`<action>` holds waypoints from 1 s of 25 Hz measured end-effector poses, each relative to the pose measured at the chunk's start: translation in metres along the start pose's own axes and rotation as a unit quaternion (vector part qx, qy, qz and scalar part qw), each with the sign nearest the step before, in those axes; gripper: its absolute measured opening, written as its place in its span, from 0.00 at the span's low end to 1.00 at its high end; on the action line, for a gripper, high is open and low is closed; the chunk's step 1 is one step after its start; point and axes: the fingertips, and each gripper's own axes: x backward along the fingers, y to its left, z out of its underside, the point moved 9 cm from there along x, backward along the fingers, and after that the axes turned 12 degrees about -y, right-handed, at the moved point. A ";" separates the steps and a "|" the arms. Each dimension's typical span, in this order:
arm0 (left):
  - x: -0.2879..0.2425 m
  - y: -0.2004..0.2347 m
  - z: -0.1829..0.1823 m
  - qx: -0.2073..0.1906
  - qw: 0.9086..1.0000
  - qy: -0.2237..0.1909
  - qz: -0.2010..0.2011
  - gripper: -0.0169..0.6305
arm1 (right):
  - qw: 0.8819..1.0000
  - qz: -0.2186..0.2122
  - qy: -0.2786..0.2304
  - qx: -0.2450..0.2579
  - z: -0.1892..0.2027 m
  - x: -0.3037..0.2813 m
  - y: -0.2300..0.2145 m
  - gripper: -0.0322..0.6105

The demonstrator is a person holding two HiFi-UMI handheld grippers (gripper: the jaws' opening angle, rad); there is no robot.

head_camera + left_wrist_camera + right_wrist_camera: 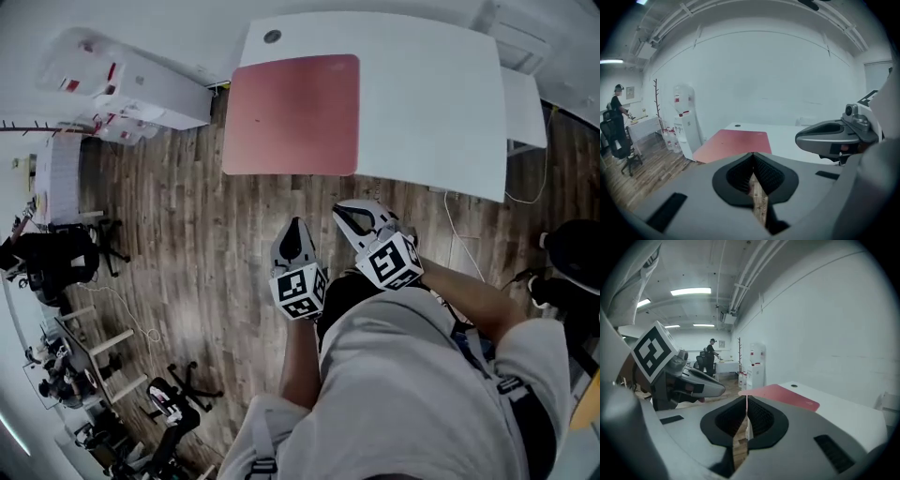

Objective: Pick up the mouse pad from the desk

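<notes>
Red mouse pad (292,114) lies flat on the white table (427,94), at the table's near left corner in the head view. The pad's left and near edges sit right along the table's edges; can't tell if it overhangs. The pad is almost square. Its slightly longer side looks to run left-right along the table's near edge, with the sides square to the table and no tilt. A small round hole (272,37) in the tabletop sits just beyond the pad's far left corner.

Left gripper (294,227) fingers are pressed together with nothing between them. Right gripper (353,212) is the same, fingers together and empty. Both are held over the wood floor (178,234), short of the table's near edge, side by side, tips aimed toward the pad and apart from it. The right one is nearer the table.

A white water dispenser (684,119) stands on the floor left of the table. A person (710,355) stands far back in the room.
</notes>
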 end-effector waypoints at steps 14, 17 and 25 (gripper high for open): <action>-0.100 0.058 0.041 -0.188 0.970 0.067 0.137 0.05 | 0.989 0.111 0.094 -0.006 0.051 -0.071 -0.016 0.11; -0.118 0.086 0.058 -0.240 0.952 0.081 0.172 0.05 | 0.982 0.151 0.110 -0.025 0.061 -0.096 -0.011 0.11; -0.156 0.130 0.096 -0.332 0.902 0.102 0.257 0.05 | 0.962 0.220 0.154 -0.040 0.083 -0.141 0.010 0.12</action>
